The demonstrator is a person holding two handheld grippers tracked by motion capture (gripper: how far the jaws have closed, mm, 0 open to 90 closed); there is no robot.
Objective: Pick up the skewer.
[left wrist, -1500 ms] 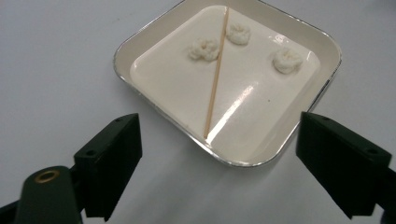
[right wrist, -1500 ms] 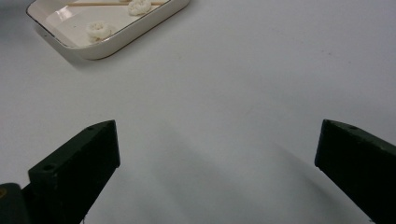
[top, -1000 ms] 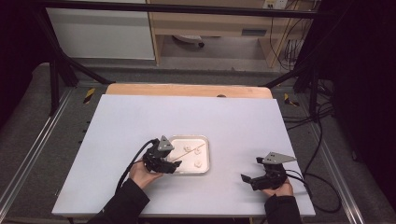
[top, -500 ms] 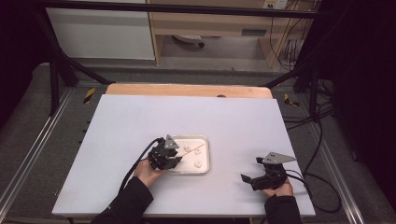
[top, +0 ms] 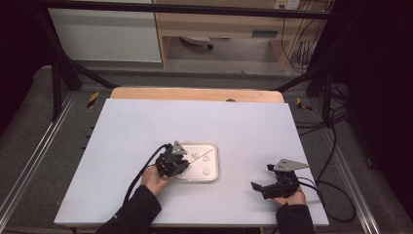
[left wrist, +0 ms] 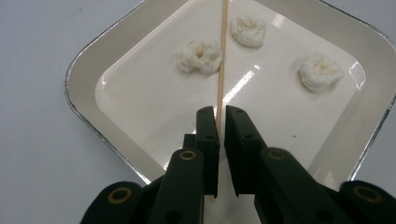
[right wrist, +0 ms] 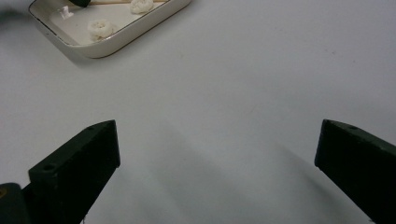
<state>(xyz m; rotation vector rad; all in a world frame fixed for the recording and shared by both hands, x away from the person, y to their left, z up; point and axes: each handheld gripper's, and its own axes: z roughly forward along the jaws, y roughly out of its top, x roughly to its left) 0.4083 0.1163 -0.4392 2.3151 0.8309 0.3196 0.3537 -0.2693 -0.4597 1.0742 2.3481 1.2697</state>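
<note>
A white square tray (top: 214,161) sits at the table's front middle; in the left gripper view its rim (left wrist: 81,100) runs along the left. A thin wooden skewer (left wrist: 223,56) lies in it among three white fluffy lumps (left wrist: 199,57). My left gripper (left wrist: 220,114) reaches over the tray's near-left corner; its jaws have just been closing and now pinch the skewer's near end. In the high view the left gripper (top: 181,163) leans on the tray's left side. My right gripper (top: 261,178) rests open at the front right, with bare table between its fingers (right wrist: 217,135).
The tray's corner (right wrist: 140,37) lies far off in the right gripper view, up and to the left. A wooden board edge (top: 195,93) runs along the table's back. Cables (top: 336,190) trail off the front right. Dark frame posts stand at both back corners.
The left gripper has shifted a little toward the tray and its jaws have come together on the skewer. The right gripper has stayed where it was.
</note>
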